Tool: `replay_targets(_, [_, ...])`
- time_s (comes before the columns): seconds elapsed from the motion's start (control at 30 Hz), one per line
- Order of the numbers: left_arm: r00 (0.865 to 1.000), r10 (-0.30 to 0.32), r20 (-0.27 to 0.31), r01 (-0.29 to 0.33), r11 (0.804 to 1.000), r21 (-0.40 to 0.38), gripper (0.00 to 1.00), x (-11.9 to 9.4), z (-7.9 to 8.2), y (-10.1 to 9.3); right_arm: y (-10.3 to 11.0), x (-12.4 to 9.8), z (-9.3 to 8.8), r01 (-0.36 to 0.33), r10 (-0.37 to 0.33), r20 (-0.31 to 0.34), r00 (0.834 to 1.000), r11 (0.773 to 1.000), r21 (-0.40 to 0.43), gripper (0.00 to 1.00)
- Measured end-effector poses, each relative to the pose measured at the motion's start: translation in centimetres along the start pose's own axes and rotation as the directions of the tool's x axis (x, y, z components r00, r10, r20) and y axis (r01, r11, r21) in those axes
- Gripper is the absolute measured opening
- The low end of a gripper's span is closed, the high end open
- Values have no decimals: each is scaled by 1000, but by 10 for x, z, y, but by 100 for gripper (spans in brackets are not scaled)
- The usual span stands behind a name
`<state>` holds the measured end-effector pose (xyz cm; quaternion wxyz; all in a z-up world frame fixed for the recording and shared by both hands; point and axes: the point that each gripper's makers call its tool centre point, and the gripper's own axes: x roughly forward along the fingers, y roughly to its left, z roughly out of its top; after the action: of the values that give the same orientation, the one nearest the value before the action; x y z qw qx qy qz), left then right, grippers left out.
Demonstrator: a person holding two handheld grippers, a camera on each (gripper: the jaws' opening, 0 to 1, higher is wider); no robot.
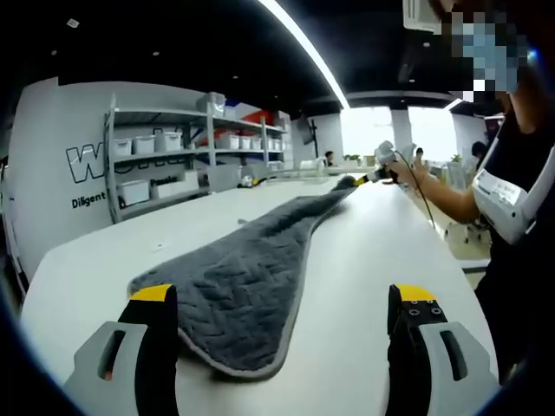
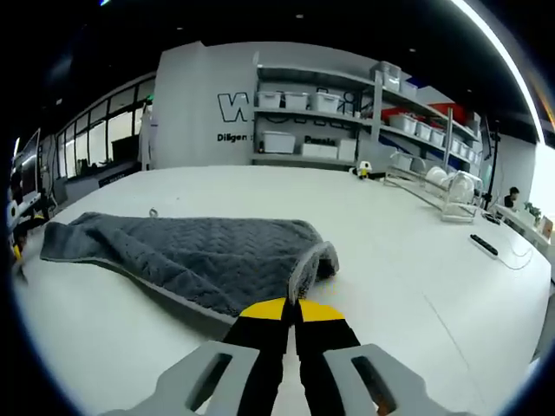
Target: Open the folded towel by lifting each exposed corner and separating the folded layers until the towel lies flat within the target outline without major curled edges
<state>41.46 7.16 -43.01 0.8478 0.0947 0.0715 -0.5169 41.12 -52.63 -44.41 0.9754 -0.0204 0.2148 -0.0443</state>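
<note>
One grey towel (image 1: 251, 286) on the table (image 1: 364, 286): your right tongs (image 2: 292, 305) pinch its edge; your left tongs (image 1: 282, 299) gape.

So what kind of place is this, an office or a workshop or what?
Likely a lab or workshop with open office space behind. A long white table holds the towel, metal shelving carries storage bins, and there is large lettering on the wall.

One grey towel (image 2: 199, 256) on one white tabletop (image 2: 390, 260), two grippers, and perhaps two shelving racks (image 1: 195, 147) behind.
</note>
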Motion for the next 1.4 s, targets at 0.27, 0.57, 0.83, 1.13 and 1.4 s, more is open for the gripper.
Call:
replay_targets(0.27, [999,-39,16,40,999,-11,98,1,2,-7,2,-6,-25,13,-13,-39,999,1000,4,0])
replay_targets(0.57, [999,-40,26,40,999,-15,97,0,3,-8,7,-23,-40,6,-6,-33,999,1000,21,0])
replay_targets(0.83, [998,-52,23,53,999,-14,95,2,2,-11,-2,-27,-57,37,-36,-74,997,999,10,3])
replay_targets(1.13, [998,-65,19,65,997,-31,90,2,-1,-12,-30,-44,-55,189,-189,-91,978,982,-9,41])
replay_targets(1.4, [998,-61,6,61,997,-48,88,2,-5,-10,-24,-60,-46,180,-179,-76,981,984,14,75])
